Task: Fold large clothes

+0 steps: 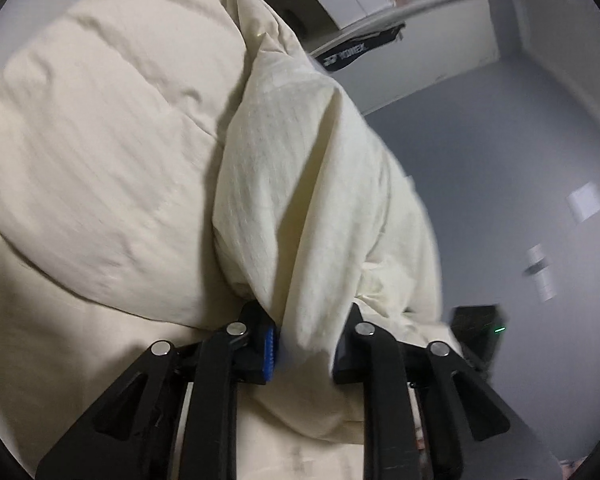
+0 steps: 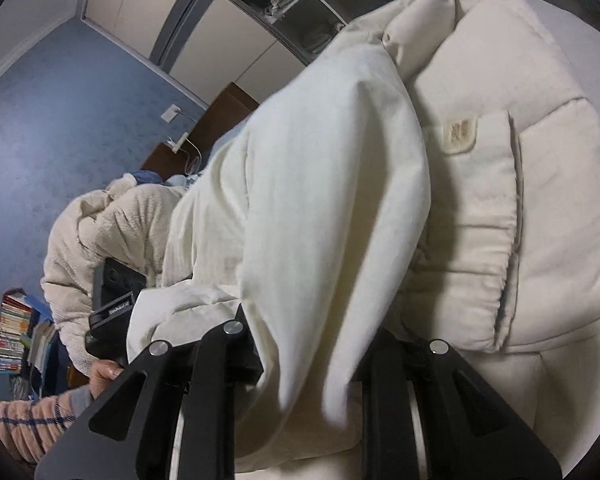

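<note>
Left hand-held gripper [image 1: 306,344] clamped on cloth; right hand-held gripper [image 2: 308,354] likewise, both angled downward.

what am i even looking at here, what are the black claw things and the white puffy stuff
The black claws are two hand-held grippers, one in each of a person's hands. Each picture comes from a fisheye camera on one gripper, looking forward along its fingers.

In the left wrist view, the left gripper pinches a fold of a cream padded jacket.

In the right wrist view, the right gripper also has jacket fabric between its fingers. Its chest patch shows on the part lying flat. At the left edge the person's hand holds the other gripper.
</note>
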`<move>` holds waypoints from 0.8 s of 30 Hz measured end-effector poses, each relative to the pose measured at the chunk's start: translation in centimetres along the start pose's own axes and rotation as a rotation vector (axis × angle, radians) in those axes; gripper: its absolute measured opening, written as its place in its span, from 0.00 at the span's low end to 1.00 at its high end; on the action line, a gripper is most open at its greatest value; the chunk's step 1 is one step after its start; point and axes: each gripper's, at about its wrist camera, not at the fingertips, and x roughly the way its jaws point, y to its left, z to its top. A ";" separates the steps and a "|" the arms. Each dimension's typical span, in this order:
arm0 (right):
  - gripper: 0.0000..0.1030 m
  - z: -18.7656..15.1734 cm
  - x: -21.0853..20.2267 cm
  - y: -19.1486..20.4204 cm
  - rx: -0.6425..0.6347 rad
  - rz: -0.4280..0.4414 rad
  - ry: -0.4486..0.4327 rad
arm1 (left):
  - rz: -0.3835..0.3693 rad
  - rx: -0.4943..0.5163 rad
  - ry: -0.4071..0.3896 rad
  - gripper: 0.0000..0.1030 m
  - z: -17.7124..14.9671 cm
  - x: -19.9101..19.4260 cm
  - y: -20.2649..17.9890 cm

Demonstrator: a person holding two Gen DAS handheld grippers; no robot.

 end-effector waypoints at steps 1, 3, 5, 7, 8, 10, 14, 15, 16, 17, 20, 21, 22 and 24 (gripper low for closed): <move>0.17 -0.2 0.0 0.0 -0.021 -0.021 0.000 | 0.048 0.027 0.004 0.21 0.1 0.2 -0.3; 0.17 -0.6 0.3 0.1 -0.034 -0.046 0.002 | 0.116 0.056 0.011 0.22 0.6 0.9 -1.1; 0.17 -0.9 0.4 0.5 -0.067 -0.083 -0.003 | 0.176 0.081 0.017 0.22 0.8 1.4 -2.0; 0.17 -0.6 0.3 1.2 -0.089 -0.110 -0.005 | 0.204 0.079 0.018 0.22 1.4 1.7 -2.8; 0.17 -0.2 0.3 1.5 -0.086 -0.113 -0.005 | 0.199 0.069 0.011 0.21 2.0 1.6 -3.2; 0.17 1.5 -0.2 2.5 -0.067 -0.078 -0.024 | 0.182 0.085 -0.015 0.21 3.2 1.3 -4.6; 0.17 4.8 -0.5 4.9 -0.090 -0.034 -0.055 | 0.128 0.111 -0.064 0.20 6.1 0.3 -7.4; 0.17 5.8 -0.4 5.4 -0.101 -0.027 -0.059 | 0.112 0.106 -0.077 0.20 7.1 0.1 -8.0; 0.17 7.1 -0.3 5.8 -0.107 -0.018 -0.072 | 0.104 0.110 -0.092 0.20 8.1 -0.1 -8.7; 0.17 8.1 -0.3 6.0 -0.101 -0.008 -0.084 | 0.096 0.115 -0.106 0.20 9.0 -0.1 -9.3; 0.17 11.6 -0.1 6.6 -0.066 0.032 -0.134 | 0.079 0.131 -0.139 0.20 12.1 0.0 -11.5; 0.17 12.2 0.0 7.0 -0.066 0.040 -0.147 | 0.077 0.144 -0.151 0.20 13.2 0.0 -12.2; 0.17 13.4 0.0 7.4 -0.075 0.045 -0.172 | 0.076 0.157 -0.161 0.20 13.6 0.0 -12.4; 0.17 14.3 0.2 7.9 -0.118 0.031 -0.210 | 0.092 0.204 -0.172 0.20 14.8 0.4 -12.8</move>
